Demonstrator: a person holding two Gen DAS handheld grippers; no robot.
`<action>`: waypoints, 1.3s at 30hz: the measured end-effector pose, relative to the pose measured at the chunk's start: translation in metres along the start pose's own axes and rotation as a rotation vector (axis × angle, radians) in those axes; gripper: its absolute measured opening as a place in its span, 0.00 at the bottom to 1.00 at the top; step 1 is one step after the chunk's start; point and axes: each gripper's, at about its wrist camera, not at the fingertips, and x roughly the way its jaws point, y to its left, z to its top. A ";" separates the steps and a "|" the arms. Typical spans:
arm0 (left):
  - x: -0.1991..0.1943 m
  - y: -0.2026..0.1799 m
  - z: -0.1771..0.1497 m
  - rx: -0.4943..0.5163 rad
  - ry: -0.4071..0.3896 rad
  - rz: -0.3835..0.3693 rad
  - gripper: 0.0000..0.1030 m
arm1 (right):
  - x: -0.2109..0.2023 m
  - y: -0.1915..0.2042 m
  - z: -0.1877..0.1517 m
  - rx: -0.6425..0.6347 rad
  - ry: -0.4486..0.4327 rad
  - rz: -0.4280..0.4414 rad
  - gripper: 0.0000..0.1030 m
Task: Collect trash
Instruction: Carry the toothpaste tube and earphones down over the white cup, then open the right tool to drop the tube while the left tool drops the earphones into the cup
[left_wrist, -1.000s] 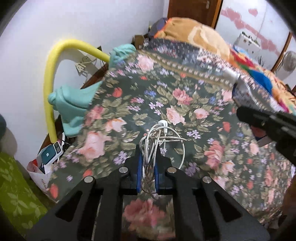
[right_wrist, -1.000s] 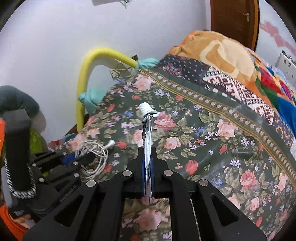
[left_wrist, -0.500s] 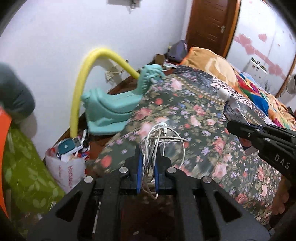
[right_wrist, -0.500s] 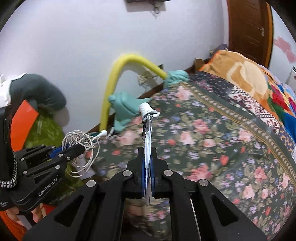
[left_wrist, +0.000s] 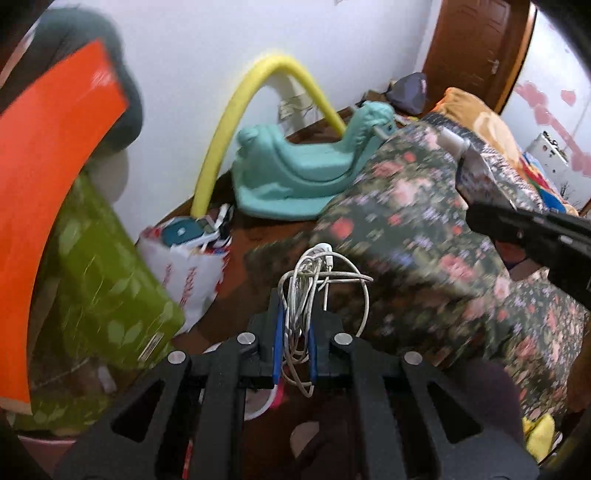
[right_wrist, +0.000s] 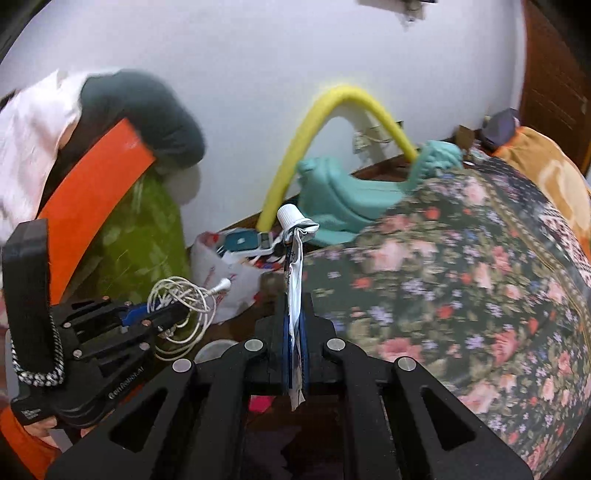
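My left jaws (left_wrist: 294, 332) are clamped on a tangle of white cable (left_wrist: 317, 280), its loops spilling up and to the right of the blue pads, and my right jaws (right_wrist: 294, 332) are pinched shut on a flattened toothpaste tube (right_wrist: 295, 280) that stands upright with its white cap on top. From the right wrist view my left gripper (right_wrist: 162, 317) shows low on the left with the cable bundle (right_wrist: 184, 302) hanging from it. Half a second ago both loads hung over the edge of the floral bedspread (left_wrist: 424, 236); now I have swung further left, off the bed, and dark floor lies beneath both jaws. Just ahead of the cable sits a white plastic bag (left_wrist: 192, 273) stuffed with packaging, which has come much nearer. Beyond it stand a teal rocking toy (left_wrist: 295, 177) and a yellow foam tube (left_wrist: 236, 122) arching against the wall. A green leaf-print cloth (left_wrist: 107, 291) and an orange strip (left_wrist: 40, 177) now fill my left side.
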 end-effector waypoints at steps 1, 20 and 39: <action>0.002 0.007 -0.006 -0.012 0.012 0.002 0.09 | 0.008 0.012 -0.001 -0.018 0.017 0.011 0.05; 0.061 0.117 -0.115 -0.239 0.228 0.059 0.09 | 0.147 0.120 -0.057 -0.175 0.398 0.191 0.05; 0.102 0.148 -0.134 -0.316 0.321 0.069 0.19 | 0.213 0.138 -0.063 -0.157 0.573 0.211 0.46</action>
